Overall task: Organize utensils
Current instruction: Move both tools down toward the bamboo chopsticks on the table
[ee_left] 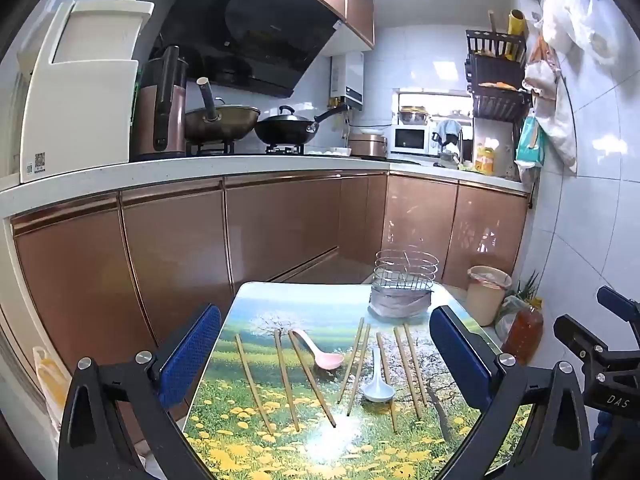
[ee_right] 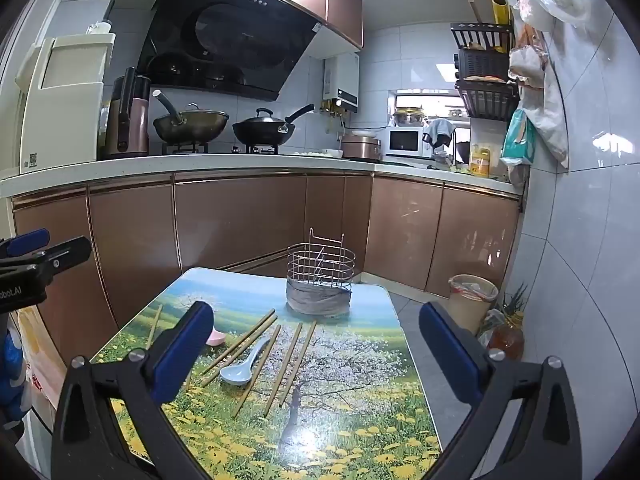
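Wooden chopsticks point(ee_left: 286, 380) — 8 — 2 spoons, 1 wire basket point(ee_left: 406, 274); both tools spread apart, empty.

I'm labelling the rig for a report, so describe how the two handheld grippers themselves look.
The left gripper and the right gripper look alike: black angular frames with triangular cut-outs, silver round bolts at the joints, and two flat fingers faced with blue textured pads. The right gripper's body, seen from the left wrist, carries white letters. No cables, sleeves or hands show.
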